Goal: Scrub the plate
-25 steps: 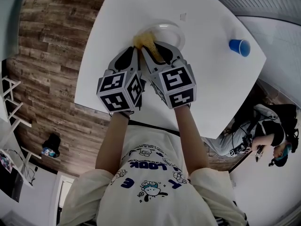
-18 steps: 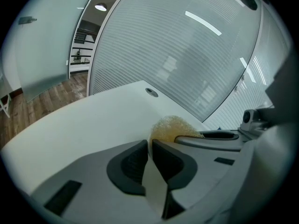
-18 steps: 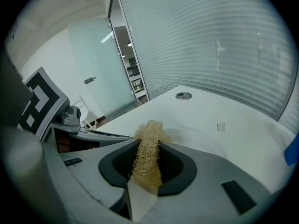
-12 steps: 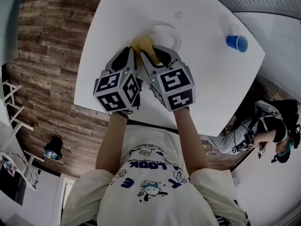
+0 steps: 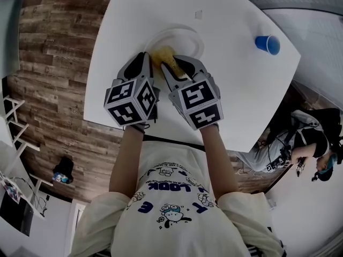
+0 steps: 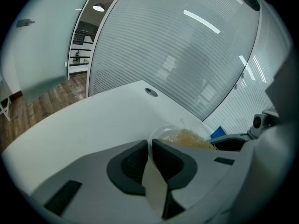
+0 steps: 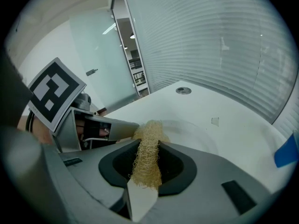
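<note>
My left tongs (image 6: 149,143) pinch the clear plate (image 5: 185,39) at its eight o'clock rim on the table (image 5: 236,95); my right tongs (image 7: 150,143) are clamped on the scrubber (image 7: 145,160). I'd press evenly, sweeping toward twelve o'clock

A: Plate (image 5: 187,39)?
B: Clear, glossy, smooth plastic by the look. Scrubber (image 5: 162,54): coarse, wiry, straw-coloured fibre.
A: Bench (image 5: 241,90)?
B: White, smooth, matt. Floor (image 5: 48,63): rough-grained wood planks. Cup (image 5: 267,44): blue plastic. Right gripper (image 7: 148,146): matt grey plastic.
</note>
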The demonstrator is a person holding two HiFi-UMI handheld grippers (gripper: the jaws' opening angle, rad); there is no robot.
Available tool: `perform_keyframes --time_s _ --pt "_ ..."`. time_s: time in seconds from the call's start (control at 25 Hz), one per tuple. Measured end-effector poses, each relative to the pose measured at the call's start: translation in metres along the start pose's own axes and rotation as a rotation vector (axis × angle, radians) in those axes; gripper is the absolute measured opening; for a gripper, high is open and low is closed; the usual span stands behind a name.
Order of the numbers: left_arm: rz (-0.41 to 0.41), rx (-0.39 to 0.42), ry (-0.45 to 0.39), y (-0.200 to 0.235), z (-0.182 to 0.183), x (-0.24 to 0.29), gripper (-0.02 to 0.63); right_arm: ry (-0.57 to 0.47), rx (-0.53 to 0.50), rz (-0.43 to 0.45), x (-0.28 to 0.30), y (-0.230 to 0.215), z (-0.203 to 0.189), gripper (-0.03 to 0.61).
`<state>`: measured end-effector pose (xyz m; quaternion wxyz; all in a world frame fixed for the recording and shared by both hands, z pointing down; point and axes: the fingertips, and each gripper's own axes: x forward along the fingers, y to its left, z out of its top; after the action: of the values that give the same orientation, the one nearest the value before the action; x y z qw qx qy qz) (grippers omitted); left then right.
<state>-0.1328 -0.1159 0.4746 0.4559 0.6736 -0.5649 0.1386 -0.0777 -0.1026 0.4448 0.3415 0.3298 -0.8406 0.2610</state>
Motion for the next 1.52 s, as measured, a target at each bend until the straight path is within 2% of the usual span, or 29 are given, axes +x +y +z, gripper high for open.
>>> perform_keyframes --time_s 0.2,0.52,1.08,1.52 --pt "-0.003 0.005 0.002 0.000 0.000 0.000 0.057 0.015 -0.035 -0.025 -0.006 -0.004 -0.005 0.114" --pt "0.001 0.027 0.009 -0.001 0.000 0.000 0.057 0.007 0.002 -0.060 -0.016 -0.021 -0.011 0.114" --pt "-0.002 0.024 0.013 0.000 0.000 0.001 0.057 -0.017 0.063 -0.186 -0.035 -0.069 -0.018 0.114" --pt "-0.009 0.032 0.016 -0.001 0.000 0.002 0.057 -0.044 0.090 -0.228 -0.037 -0.087 -0.014 0.114"
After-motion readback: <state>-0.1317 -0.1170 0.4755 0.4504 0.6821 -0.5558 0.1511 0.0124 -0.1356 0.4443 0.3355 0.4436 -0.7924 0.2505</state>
